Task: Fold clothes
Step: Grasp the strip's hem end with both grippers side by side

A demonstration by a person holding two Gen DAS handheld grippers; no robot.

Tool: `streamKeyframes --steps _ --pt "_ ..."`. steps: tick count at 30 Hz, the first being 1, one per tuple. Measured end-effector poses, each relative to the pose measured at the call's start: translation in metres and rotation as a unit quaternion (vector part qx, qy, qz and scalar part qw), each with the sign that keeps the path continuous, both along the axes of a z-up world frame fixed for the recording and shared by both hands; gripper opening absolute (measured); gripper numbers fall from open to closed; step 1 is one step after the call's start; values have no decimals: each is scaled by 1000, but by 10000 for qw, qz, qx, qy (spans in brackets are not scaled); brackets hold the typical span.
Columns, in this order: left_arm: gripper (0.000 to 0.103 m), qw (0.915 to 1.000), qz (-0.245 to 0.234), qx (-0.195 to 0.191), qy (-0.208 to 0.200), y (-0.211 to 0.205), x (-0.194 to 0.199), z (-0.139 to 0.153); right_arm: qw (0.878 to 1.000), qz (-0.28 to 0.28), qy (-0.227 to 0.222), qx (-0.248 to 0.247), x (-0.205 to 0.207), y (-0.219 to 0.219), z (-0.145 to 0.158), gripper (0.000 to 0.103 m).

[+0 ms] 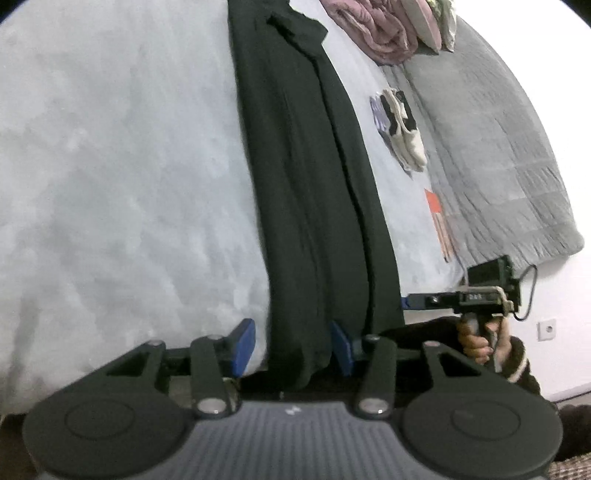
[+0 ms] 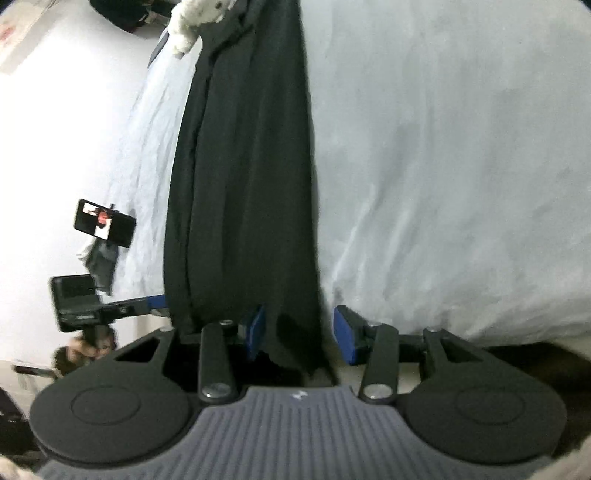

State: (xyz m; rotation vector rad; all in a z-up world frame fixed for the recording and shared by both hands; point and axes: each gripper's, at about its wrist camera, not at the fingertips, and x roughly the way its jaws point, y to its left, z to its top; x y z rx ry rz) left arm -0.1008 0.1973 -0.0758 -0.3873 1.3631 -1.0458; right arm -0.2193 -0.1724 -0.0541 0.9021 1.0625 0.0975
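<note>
1. Centrally, a dark garment lies in a long folded strip on the pale bed.
2. Left tool gapes wide, the garment's near end between its pads.
3. Right tool likewise stands open around the hem.
4. Socks lie upper right.

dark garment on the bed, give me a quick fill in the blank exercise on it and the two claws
1. The dark garment lies lengthwise on a pale ____.
2. Both the left claw and the right claw have pads coloured ____.
3. The jaws of both claws are ____, with the garment's near end between them.
4. The folded pink blanket lies at the bed's ____ end.

Missing words: bed; blue; open; far
</note>
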Motion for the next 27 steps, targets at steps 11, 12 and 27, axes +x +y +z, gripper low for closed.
streamKeyframes --steps 11,12,27 --pt "45 9986 -185 -383 312 0 3 -13 9956 49 122 925 10 -14 -20 46" --pt "45 9984 -211 -410 316 -2 3 -15 9952 47 104 969 10 -14 -21 46" --pt "34 9968 -448 -529 386 -24 -5 -20 9951 375 -63 916 21 2 -16 46"
